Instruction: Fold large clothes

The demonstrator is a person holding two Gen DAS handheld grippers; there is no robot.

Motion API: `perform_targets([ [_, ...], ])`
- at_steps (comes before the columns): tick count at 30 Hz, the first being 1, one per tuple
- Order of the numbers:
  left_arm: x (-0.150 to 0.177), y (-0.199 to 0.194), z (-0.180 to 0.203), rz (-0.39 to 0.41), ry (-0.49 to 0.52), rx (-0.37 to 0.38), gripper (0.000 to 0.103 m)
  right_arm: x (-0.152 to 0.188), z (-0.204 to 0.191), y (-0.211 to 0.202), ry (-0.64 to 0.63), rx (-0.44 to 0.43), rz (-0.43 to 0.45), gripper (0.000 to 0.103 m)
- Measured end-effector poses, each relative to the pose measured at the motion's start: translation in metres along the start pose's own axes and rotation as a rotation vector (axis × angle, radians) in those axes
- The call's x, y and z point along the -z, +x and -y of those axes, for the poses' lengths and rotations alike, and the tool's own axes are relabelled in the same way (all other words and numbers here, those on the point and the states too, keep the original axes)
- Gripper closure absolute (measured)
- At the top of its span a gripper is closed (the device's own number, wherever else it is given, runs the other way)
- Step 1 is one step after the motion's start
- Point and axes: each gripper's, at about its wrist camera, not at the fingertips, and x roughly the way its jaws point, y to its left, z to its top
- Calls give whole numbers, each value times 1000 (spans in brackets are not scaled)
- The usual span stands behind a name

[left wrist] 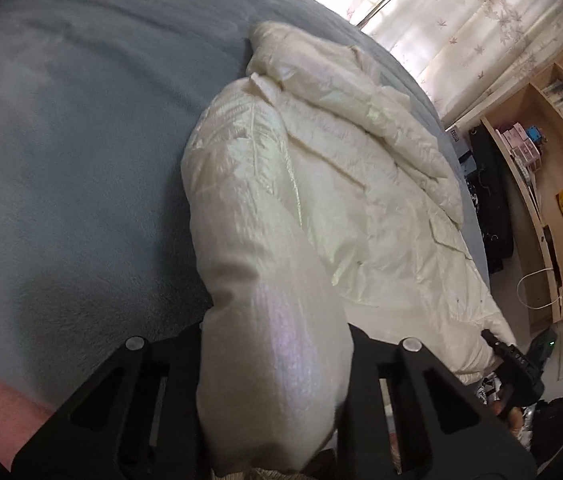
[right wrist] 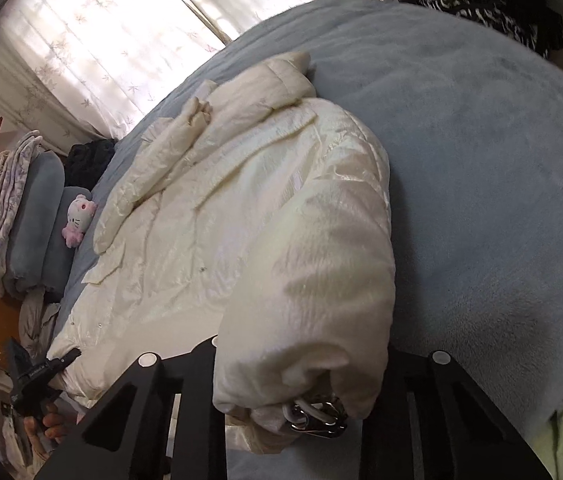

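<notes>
A cream puffer jacket [left wrist: 345, 184] lies on a grey-blue bed [left wrist: 61, 160]. My left gripper [left wrist: 275, 368] is shut on one puffy corner of the jacket, the fabric bulging between its black fingers. My right gripper [right wrist: 305, 376] is shut on the other corner, by the metal cord ends [right wrist: 317, 416]; the jacket [right wrist: 241, 200] stretches away from it over the bed [right wrist: 481, 140]. Each gripper shows at the edge of the other's view: the right [left wrist: 517, 364], the left [right wrist: 37, 376].
Curtained windows [right wrist: 101, 40] stand behind the bed. Wooden shelves [left wrist: 553, 152] with small items are at the right. Folded blankets and a plush toy [right wrist: 77, 216] sit at the bed's left end. Dark clothes [right wrist: 501, 12] lie past the bed's far edge.
</notes>
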Motion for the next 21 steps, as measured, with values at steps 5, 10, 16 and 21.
perform_targets([
  [5, -6, -54, 17, 44, 19, 33, 88, 1, -35, -57, -80, -36, 45, 79],
  [10, -3, -120, 29, 73, 17, 110, 88, 1, -57, -116, -111, -100, 80, 79],
  [16, -17, -154, 29, 94, -66, 206, 88, -13, -57, -134, -1, -171, 97, 79],
  [21, -45, -147, 21, 82, -134, 249, 88, -46, -54, -111, 111, -216, 94, 79],
])
